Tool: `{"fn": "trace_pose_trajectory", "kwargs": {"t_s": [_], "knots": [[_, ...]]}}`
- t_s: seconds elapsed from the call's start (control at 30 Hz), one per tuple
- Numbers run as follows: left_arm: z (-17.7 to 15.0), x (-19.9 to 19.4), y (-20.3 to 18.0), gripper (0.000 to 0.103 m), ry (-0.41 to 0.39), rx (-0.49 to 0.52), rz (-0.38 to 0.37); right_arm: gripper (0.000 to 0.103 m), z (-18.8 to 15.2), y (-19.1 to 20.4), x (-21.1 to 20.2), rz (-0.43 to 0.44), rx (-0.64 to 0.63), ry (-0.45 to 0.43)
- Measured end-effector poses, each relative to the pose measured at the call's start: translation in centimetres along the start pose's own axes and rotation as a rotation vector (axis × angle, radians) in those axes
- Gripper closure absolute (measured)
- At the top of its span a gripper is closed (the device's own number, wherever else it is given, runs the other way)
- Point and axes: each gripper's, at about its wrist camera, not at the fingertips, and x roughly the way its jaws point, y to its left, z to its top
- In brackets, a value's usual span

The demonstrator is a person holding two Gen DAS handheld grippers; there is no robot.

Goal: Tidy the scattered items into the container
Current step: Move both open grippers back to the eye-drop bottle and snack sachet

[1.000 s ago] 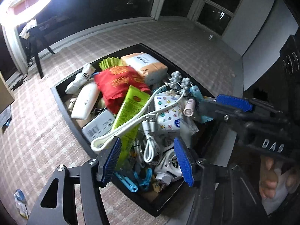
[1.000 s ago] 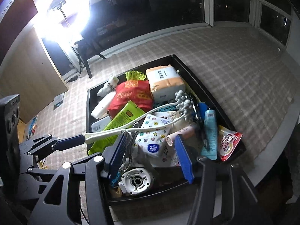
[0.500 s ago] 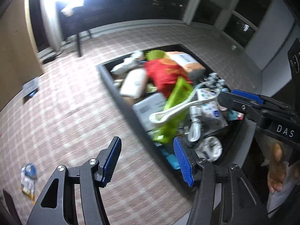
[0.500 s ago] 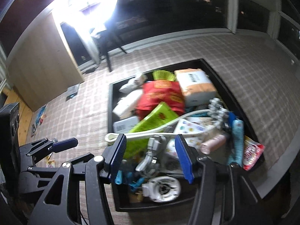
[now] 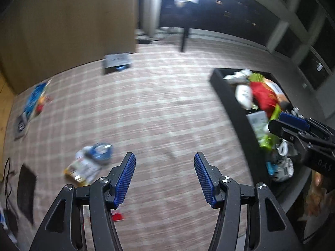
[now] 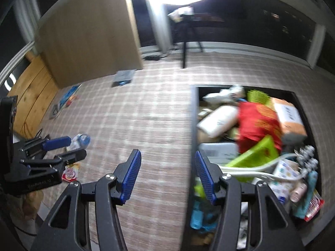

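Your left gripper (image 5: 164, 177) hangs over the plaid woven cloth (image 5: 167, 115) with its ribbed blue pads spread apart and nothing between them; a crinkled blue-and-white packet (image 5: 90, 165) lies just to its left, blurred; your right gripper (image 6: 167, 177) is likewise spread wide and bare, its right pad over the wall of the black rectangular container (image 6: 193, 125); inside lie a red pouch (image 6: 257, 123), a smooth white bottle (image 6: 217, 121) and a green sachet (image 6: 255, 156).
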Motion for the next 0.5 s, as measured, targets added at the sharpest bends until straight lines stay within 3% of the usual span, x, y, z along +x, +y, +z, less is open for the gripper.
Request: {"fn": "trace_pose_trajectory", "kwargs": {"t_s": [0.5], "knots": [[-2.6, 0.1, 9.7, 0.047, 0.016, -0.189, 0.107, 0.05, 1.7, 10.6, 6.4, 0.154, -0.212, 0.064]]}}
